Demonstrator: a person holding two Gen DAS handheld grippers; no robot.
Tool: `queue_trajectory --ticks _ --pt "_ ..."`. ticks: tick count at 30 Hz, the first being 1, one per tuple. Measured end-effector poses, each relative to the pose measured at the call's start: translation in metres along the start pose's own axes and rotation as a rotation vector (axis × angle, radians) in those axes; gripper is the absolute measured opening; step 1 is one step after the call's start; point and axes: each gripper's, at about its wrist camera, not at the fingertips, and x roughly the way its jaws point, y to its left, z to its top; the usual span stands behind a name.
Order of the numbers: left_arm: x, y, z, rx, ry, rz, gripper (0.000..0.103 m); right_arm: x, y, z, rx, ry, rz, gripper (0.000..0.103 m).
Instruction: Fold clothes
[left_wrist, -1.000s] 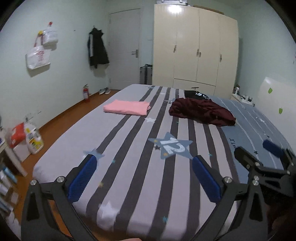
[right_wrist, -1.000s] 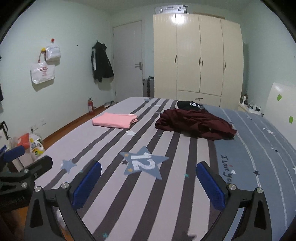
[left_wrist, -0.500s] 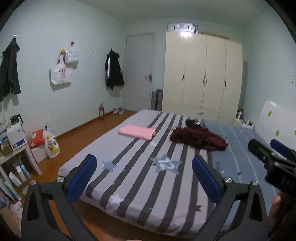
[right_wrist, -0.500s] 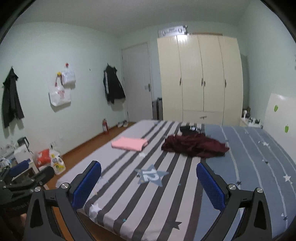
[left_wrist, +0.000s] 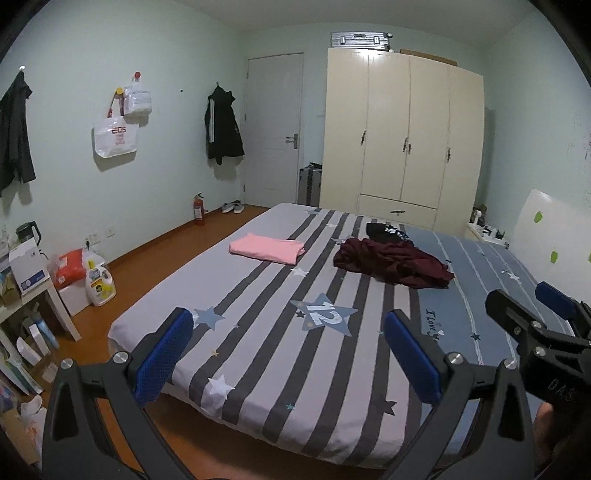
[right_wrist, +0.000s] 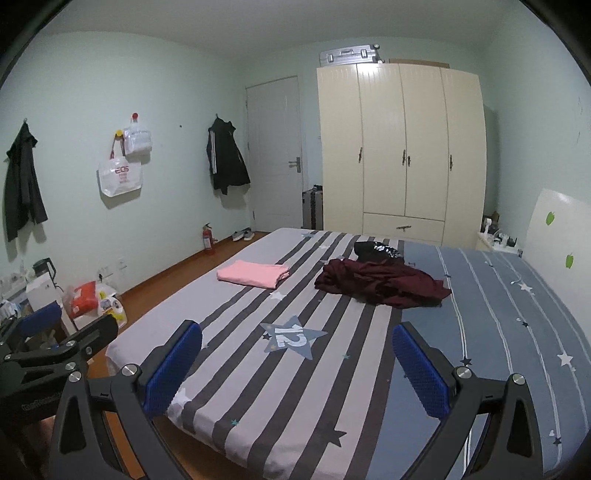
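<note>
Left wrist view puts the crumpled maroon garment (left_wrist: 393, 262) far up the bed (left_wrist: 258, 354), ahead of my left gripper (left_wrist: 288, 354) and off toward its right finger. It lies in a heap on the border where the grey stripes meet the blue half of the sheet, its long axis running across the bed, left to right. A small dark garment (left_wrist: 384, 230) sits just behind it, and a folded pink garment (left_wrist: 266, 250) lies well apart to its left.

Both tools are spread wide and hold nothing. From my right gripper (right_wrist: 297, 369) the heap (right_wrist: 382, 282) lies ahead and only a little to the right of centre, so I judge it to sit roughly between the two tools, neither clearly nearer. Both are well short of it, back at the foot of the bed, above the star printed with 12 (right_wrist: 291, 336). I judge the coming move to be a long reach forward, each tool taking one end of the heap.
</note>
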Motion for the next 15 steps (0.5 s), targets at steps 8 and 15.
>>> queue_trajectory --ticks 8,15 --pt "0.011 0.003 -0.001 0.000 -0.023 0.057 0.102 0.020 -0.003 0.003 0.015 -0.005 0.047 0.102" --pt "0.013 0.011 -0.002 -0.018 -0.021 0.060 0.102 0.028 0.006 0.001 0.000 -0.001 0.067 0.102"
